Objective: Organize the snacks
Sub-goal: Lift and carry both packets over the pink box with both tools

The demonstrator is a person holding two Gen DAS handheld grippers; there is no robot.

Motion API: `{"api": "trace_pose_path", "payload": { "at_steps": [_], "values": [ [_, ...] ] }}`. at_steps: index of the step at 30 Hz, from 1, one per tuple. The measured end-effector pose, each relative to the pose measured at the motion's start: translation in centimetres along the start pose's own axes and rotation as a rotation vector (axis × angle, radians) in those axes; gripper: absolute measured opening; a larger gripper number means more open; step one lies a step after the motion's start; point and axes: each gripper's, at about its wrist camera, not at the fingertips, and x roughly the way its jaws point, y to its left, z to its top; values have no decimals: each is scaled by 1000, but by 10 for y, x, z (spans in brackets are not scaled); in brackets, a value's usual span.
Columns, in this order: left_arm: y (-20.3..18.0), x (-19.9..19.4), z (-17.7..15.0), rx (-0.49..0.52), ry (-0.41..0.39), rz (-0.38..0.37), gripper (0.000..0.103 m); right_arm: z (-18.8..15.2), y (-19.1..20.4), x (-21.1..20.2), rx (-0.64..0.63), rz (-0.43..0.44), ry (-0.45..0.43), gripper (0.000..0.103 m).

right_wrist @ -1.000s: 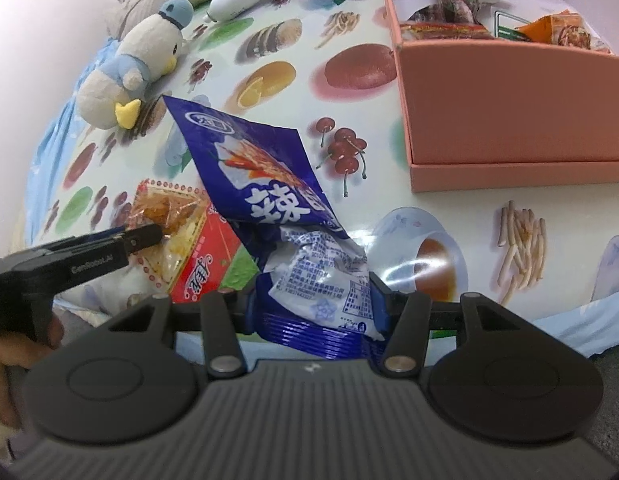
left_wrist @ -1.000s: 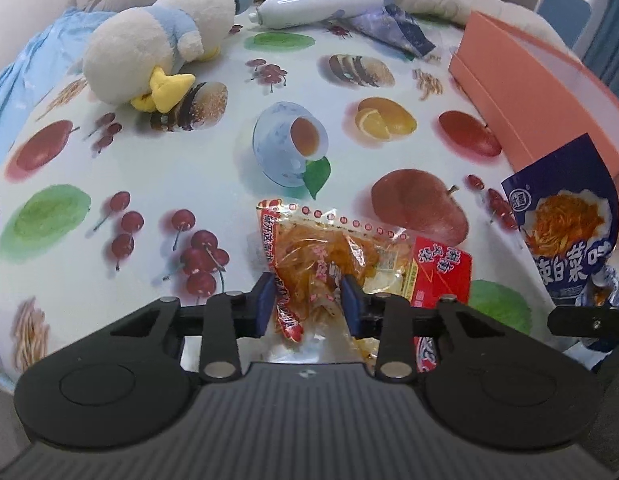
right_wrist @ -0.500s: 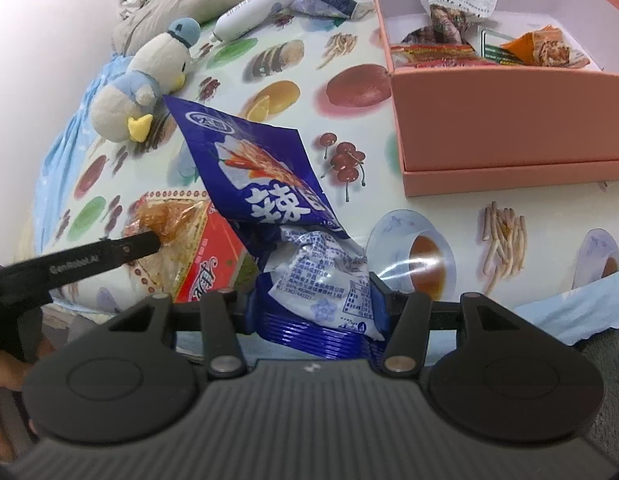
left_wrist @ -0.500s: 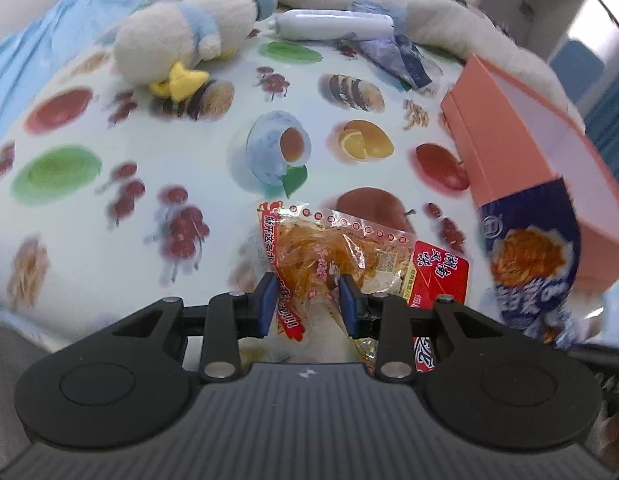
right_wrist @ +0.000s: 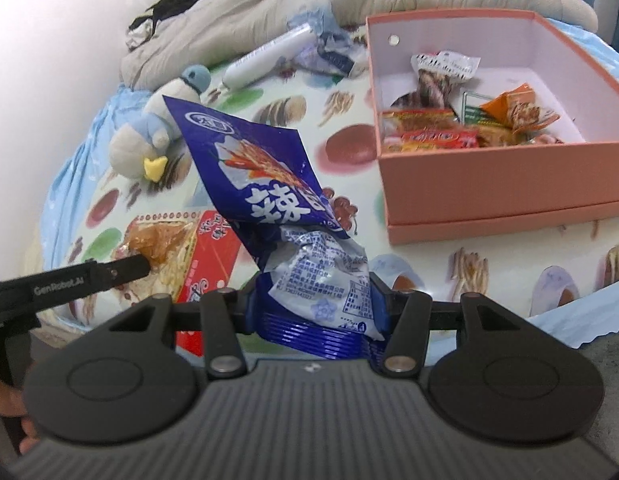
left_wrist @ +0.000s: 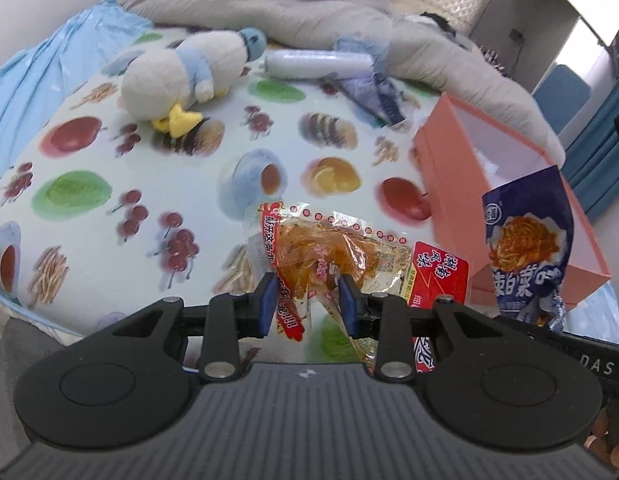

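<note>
My left gripper (left_wrist: 308, 300) is shut on a clear and red snack packet (left_wrist: 333, 248) with orange strips inside, held above the fruit-print cloth (left_wrist: 149, 184). My right gripper (right_wrist: 315, 300) is shut on the crumpled lower end of a blue snack bag (right_wrist: 265, 172), which stands upright. The blue bag also shows in the left wrist view (left_wrist: 525, 240), and the red packet shows in the right wrist view (right_wrist: 177, 248). A pink box (right_wrist: 509, 184) with several snack packets inside sits at the right; it also shows in the left wrist view (left_wrist: 469, 168).
A plush penguin (left_wrist: 189, 76) lies at the back left. A white tube (left_wrist: 317, 62) and a crumpled blue wrapper (left_wrist: 373, 96) lie at the back by a grey quilt (left_wrist: 269, 4). The left gripper's finger (right_wrist: 109, 272) reaches in at the right view's left.
Both grippers have risen and pulled back from the cloth with their packets held. The pink box's inside now shows more fully in the right wrist view.
</note>
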Motion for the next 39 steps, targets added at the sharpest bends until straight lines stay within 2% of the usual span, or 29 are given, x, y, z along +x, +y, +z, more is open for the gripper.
{"api": "trace_pose_path", "payload": {
  "at_steps": [8,14,20,30,34,39],
  "values": [
    [-31,-17,14,32,-33,-91,38,12,-18,-31,39,-31,-60,55],
    [-79,-24,31,131,-87,-170,38,30,-39,-57,61,-61,-139,55],
    [-126,-17,54,193,-103,-237,38,49,-66,-69,94,-85,-201,55],
    [-198,10,109,284,-162,-289,38,99,-117,-59,107,-129,-268,55],
    [-221,35,132,298,-126,-318,38,122,-134,-45,106,-159,-272,55],
    [-240,59,151,346,-102,-312,38,143,-154,-32,113,-160,-256,56]
  ]
}}
